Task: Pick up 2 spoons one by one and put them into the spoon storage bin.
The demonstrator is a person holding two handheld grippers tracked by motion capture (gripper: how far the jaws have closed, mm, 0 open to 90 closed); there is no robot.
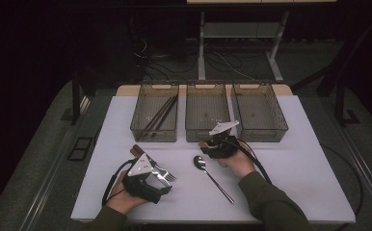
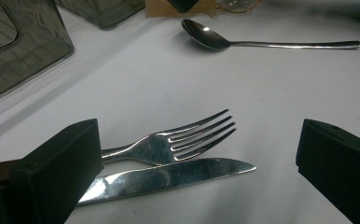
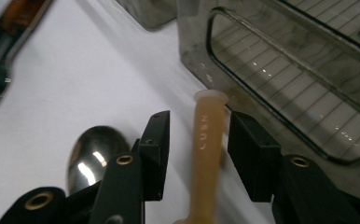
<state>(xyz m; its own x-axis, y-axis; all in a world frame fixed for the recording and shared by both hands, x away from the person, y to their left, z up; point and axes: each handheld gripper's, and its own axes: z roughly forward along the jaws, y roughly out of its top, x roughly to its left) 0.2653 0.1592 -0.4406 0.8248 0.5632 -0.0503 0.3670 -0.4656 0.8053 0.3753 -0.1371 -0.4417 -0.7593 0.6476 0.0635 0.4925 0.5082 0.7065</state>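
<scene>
While the right gripper (image 3: 197,154) straddles the tan plastic utensil (image 3: 206,154) just near of the middle bin (image 3: 280,93), jaws apart and not yet pressing, centre its handle before squeezing.

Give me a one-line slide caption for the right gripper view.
Right gripper straddles a tan plastic handle, pads not yet touching, beside a spoon and a smoky bin.

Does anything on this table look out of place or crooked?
Nothing looks damaged or spilled. A fork and knife lie loose on the table, the spoon lies slanted, and only the left bin holds chopsticks.
</scene>
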